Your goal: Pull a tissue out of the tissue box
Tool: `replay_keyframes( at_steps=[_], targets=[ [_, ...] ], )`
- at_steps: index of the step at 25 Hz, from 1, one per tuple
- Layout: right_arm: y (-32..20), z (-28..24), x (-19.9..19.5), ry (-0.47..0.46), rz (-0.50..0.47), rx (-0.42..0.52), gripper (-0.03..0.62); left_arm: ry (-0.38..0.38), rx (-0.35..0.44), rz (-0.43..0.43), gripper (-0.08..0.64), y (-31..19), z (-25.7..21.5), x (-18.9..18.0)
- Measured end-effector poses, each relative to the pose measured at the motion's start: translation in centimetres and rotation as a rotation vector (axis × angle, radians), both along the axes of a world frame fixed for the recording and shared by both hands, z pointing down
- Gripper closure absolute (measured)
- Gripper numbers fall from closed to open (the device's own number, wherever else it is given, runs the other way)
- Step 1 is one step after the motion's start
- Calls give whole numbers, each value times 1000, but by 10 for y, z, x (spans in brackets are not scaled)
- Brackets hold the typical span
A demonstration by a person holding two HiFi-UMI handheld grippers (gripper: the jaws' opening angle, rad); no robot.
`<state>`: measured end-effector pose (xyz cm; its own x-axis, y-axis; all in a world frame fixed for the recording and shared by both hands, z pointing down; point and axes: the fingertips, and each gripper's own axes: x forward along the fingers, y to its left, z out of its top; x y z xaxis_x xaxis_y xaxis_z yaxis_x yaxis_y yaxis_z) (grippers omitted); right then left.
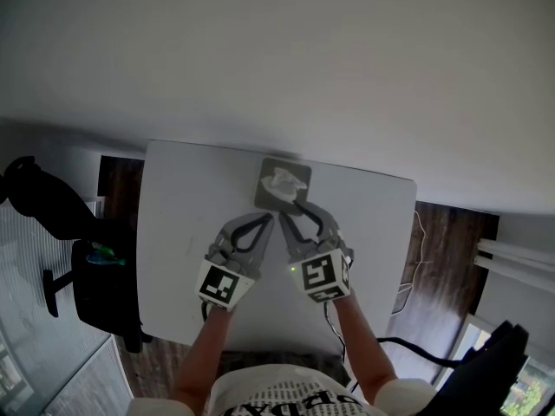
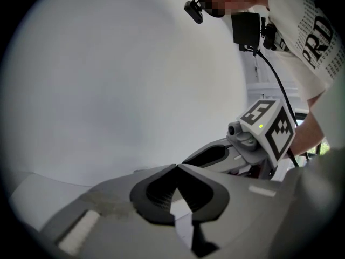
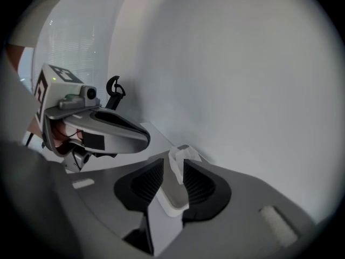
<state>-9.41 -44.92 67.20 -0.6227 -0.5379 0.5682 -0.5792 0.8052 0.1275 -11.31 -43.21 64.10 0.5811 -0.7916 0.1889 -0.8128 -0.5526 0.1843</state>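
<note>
Grey and square, the tissue box (image 1: 263, 197) sits at the middle of the counter's (image 1: 173, 232) far edge. A crumpled white tissue (image 1: 284, 179) stands up out of its top opening.

The right hand-held gripper (image 1: 296, 210) points at the box's near side with its jaws spread. In the right gripper view the tissue rises in the gap between the two ribbed pads (image 3: 146, 181). Whether either pad touches it cannot be told.

The left hand-held gripper (image 1: 270, 218) lies just beside the right one, a little short of the box. The left gripper view shows its jaws pressed together tip to tip with nothing between them.

The person's forearms (image 1: 201, 354) come up over the counter's near edge and angle inward, so the two grippers converge in front of the box.

In the right gripper view the jaws cover the near part of the box, and only a pale strip of it shows between them.
</note>
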Motion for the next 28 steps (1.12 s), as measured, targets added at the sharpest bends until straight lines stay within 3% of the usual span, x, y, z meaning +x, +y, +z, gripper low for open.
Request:
replay_keyframes(
  at_steps=[8,20,25,28],
  targets=[
    [-9,23,-1,37,19,-41,468,13,-29,-16,563,-7,17,-6],
    [-19,43,-3,16,65,-106,474,7,-46,-30,563,-9,28,-15],
    [-12,41,-11,41,49,-116,583,6,-43,-31,563,-8,25,-16],
    [-10,42,-10,28,63,-126,583,-12,-53,-10,563,-3,29,-14]
  ],
)
